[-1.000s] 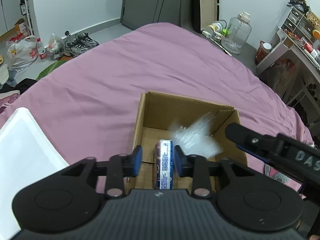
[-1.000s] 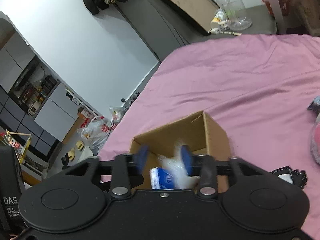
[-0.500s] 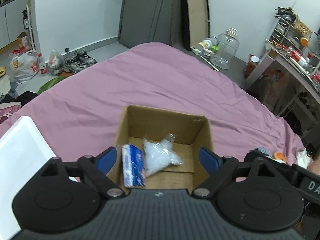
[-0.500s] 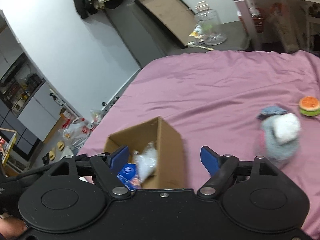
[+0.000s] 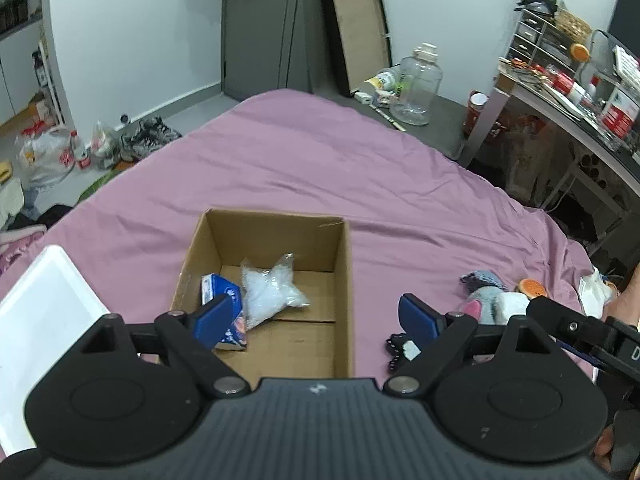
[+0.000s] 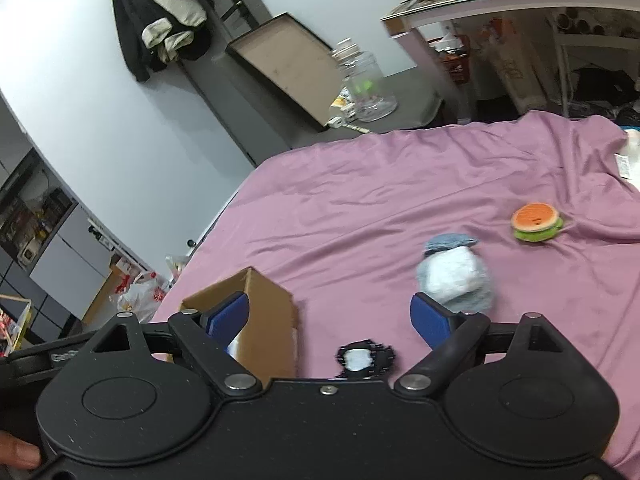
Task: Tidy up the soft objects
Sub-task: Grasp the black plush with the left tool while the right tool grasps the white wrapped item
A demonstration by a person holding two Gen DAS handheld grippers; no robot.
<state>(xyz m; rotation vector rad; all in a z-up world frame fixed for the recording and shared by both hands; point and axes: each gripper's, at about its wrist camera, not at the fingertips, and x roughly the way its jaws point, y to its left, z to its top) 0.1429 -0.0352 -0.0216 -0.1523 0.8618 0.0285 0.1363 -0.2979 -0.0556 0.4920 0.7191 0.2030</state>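
An open cardboard box [image 5: 344,264] [image 6: 276,320] sits on the pink bedsheet. Inside lie a blue tissue pack [image 5: 222,304] and a clear bag of white stuff [image 5: 268,292]. My left gripper [image 5: 316,316] hovers open above the box's near side, holding nothing. My right gripper [image 6: 332,316] is open too, to the right of the box. Ahead of it lie a grey plush toy [image 6: 456,276] [image 5: 486,300], a burger-shaped toy [image 6: 536,222] [image 5: 532,288] and a small black-and-white piece [image 6: 362,358] [image 5: 402,350].
A white bin [image 5: 36,320] stands left of the box. The bed [image 5: 320,160] ends at a floor with shoes, bags and a clear jar [image 5: 416,92]. A cluttered desk [image 5: 580,96] runs along the right.
Both grippers went from nearly shut over the box to open; the tissue pack and white bag now rest inside. Both cameras pulled back, and the right one swung right towards the toys.
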